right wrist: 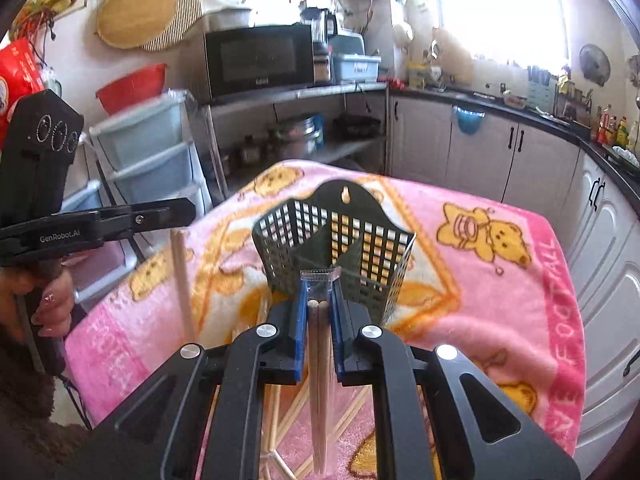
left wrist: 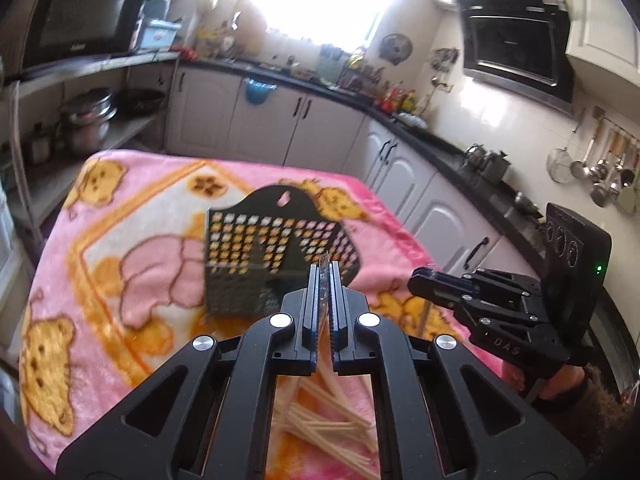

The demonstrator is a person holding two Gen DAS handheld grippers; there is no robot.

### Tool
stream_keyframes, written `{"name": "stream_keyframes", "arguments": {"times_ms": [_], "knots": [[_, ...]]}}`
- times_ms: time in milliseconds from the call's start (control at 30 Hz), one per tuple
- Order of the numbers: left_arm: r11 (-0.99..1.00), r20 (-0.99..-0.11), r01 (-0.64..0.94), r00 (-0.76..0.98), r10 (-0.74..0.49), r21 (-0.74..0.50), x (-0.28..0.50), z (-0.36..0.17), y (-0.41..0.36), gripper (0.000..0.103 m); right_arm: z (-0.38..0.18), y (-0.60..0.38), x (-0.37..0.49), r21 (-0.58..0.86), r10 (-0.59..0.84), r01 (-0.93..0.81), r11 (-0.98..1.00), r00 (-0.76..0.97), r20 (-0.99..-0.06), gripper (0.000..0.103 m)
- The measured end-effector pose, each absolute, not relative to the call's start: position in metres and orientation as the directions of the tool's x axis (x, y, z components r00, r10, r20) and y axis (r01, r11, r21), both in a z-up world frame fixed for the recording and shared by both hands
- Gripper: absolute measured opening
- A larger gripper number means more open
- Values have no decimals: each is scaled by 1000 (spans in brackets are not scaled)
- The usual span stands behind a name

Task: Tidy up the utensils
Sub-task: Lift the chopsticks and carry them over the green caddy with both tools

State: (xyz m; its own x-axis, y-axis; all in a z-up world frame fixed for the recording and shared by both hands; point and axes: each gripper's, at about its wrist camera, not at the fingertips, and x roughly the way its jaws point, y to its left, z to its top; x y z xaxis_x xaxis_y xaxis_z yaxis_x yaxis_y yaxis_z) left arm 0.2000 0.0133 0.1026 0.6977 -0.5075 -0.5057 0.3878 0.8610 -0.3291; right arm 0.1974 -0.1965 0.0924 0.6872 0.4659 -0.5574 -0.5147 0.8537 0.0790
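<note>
A black mesh utensil basket [left wrist: 276,256] [right wrist: 340,248] stands on the pink blanket-covered table [left wrist: 120,208]. My left gripper [left wrist: 325,276] is shut on a wrapped pair of chopsticks [left wrist: 325,280], just in front of the basket; from the right wrist view that pair [right wrist: 182,280] hangs down from the left gripper [right wrist: 176,210]. My right gripper [right wrist: 319,300] is shut on another wrapped pair of chopsticks [right wrist: 319,360], held close to the basket's near wall; it also shows in the left wrist view [left wrist: 424,280]. Several loose chopsticks [left wrist: 328,420] [right wrist: 280,412] lie on the blanket below both grippers.
Kitchen cabinets [left wrist: 272,120] and a black counter run behind and right of the table. A shelf with a microwave [right wrist: 260,60] and pots [left wrist: 88,120] stands to the left, with plastic drawers [right wrist: 152,148] beside it.
</note>
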Motion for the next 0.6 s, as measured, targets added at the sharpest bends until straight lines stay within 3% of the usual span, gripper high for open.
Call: {"name": "stream_keyframes", "arguments": {"times_ms": [600], "knots": [[847, -385, 448, 756, -530, -287, 219, 179, -4, 2, 168, -218, 191, 133, 492, -478, 868, 794, -357, 11]]}}
